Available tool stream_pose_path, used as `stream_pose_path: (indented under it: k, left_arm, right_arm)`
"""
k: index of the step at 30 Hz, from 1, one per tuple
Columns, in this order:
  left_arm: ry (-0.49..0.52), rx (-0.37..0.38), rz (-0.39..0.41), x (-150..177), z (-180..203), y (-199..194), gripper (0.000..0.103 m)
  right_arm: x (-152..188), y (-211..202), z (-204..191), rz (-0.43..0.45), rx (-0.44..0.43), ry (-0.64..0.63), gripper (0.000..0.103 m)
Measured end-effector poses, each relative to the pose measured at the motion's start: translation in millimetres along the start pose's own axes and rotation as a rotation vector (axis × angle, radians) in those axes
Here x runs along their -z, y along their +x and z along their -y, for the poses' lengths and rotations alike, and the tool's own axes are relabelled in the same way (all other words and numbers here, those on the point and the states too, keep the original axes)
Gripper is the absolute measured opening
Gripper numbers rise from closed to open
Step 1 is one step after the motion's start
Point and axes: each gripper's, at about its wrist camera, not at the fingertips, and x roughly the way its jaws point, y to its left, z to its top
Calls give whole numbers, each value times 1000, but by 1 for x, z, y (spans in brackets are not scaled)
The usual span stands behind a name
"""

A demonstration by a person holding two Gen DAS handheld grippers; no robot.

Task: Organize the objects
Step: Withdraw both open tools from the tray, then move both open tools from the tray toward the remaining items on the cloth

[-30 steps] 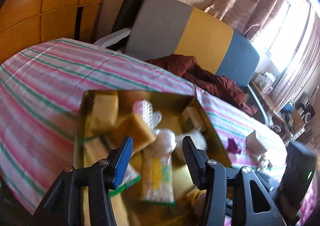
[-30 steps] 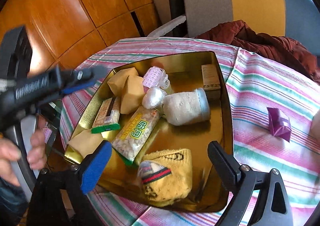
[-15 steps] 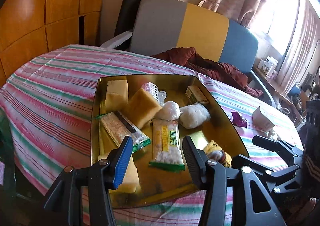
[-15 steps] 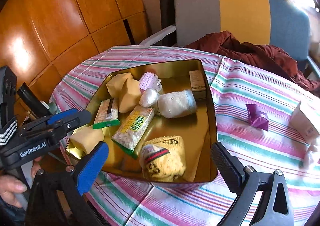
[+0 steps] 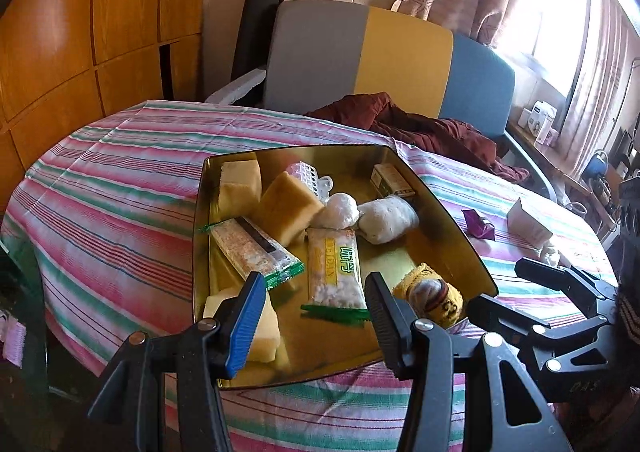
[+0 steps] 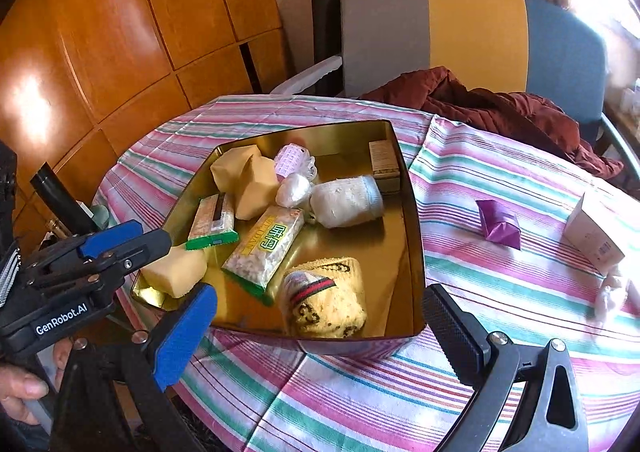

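A gold tin tray point(image 5: 198, 236) point(image 6: 416, 252) sits on the striped tablecloth. It holds yellow sponges point(image 5: 286, 208), two snack packets point(image 6: 266, 248), a rolled white sock point(image 6: 346, 202), a rolled yellow sock point(image 6: 328, 300), a small box and a pink roller. My left gripper point(image 5: 314, 292) hovers open over the tray's near edge, with nothing between its fingers. Over the near corner, my right gripper point(image 6: 320, 308) is wide open and empty. Each gripper shows in the other's view: the left gripper point(image 6: 148, 238) at the left, the right gripper point(image 5: 516, 288) at the right.
On the cloth to the right of the tray lie a purple folded paper point(image 6: 500, 226), a white carton point(image 6: 592, 232) and a crumpled white wad point(image 6: 612, 292). A grey, yellow and blue chair point(image 6: 472, 24) with a maroon garment stands behind the table. Wooden panels line the left.
Both grippers have drawn back from over the tray, so the whole tray and more of the table now show. The jaws stayed as wide as before.
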Motion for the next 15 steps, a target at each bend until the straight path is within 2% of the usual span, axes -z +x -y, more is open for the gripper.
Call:
stream_pose_path:
  k: [15]
  left_arm:
    - [56,-1,0,4,17,-3,52]
  right_arm:
    - [5,-9,21,41,72,38,103]
